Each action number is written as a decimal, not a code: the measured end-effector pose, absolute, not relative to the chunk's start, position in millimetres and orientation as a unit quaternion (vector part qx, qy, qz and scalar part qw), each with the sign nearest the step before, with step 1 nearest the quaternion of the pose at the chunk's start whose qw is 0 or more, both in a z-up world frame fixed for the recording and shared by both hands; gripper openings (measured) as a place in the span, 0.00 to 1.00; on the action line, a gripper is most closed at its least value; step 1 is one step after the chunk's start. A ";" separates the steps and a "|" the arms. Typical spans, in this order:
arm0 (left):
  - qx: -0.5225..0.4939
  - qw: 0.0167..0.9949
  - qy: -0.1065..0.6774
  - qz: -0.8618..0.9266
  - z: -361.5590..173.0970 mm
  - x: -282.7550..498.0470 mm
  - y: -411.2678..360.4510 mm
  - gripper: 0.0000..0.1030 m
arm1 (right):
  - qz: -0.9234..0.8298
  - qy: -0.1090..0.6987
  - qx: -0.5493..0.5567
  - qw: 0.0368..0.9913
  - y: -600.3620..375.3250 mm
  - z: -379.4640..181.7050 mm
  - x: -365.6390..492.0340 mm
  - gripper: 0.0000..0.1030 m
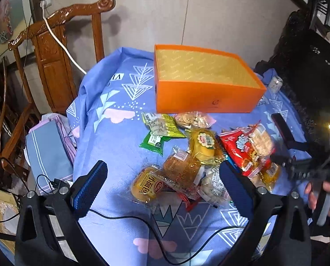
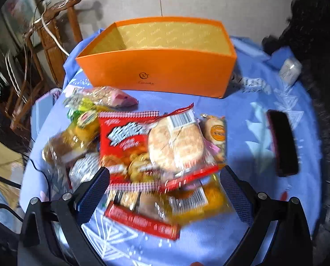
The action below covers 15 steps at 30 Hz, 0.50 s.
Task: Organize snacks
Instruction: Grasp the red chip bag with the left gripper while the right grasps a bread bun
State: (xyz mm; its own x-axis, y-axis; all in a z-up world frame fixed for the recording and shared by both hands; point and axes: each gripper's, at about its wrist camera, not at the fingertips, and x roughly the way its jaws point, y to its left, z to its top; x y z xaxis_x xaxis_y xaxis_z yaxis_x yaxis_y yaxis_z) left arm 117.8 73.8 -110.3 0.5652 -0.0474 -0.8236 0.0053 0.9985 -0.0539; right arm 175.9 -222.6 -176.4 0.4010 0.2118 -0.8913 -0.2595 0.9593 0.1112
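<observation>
Snacks (image 2: 142, 155) piled on blue cloth (image 2: 242, 115) in front of empty orange box (image 2: 156, 75), its script logo too small to read. Red pack text blurred. Left gripper (image 1: 162, 186) and right gripper (image 2: 165, 190): jaws wide, holding nothing.

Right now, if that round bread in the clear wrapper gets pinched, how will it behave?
The round bread looks soft, so it would probably squash. Its glossy wrapper may slip and crinkle. It rests atop the red packet, so lifting may shift that.

Carved wooden chair (image 1: 54, 51) behind table – white cable (image 1: 60, 42) draped over it; blue patterned cloth (image 1: 120, 133) covers table.
</observation>
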 end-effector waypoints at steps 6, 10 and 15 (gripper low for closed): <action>-0.028 0.880 0.475 -0.016 -124.6 130.1 68.5 0.96 | 0.145 0.543 -0.135 0.816 -207.3 -204.4 200.4 0.97; -0.009 0.875 0.482 -0.044 -131.0 136.8 49.2 0.96 | 0.174 0.552 -0.134 0.805 -209.1 -215.9 210.7 0.97; 0.019 0.871 0.484 -0.081 -135.2 144.7 19.2 0.96 | 0.201 0.568 -0.100 0.792 -218.0 -228.5 223.4 0.67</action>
State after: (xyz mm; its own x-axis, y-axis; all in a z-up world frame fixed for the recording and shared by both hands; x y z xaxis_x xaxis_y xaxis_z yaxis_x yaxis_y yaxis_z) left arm 144.7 19.2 -135.2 0.5177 -0.1230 -0.8467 0.1605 0.9860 -0.0451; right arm 223.4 -218.0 -228.5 0.2737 0.2040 -0.9399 -0.4317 0.8994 0.0695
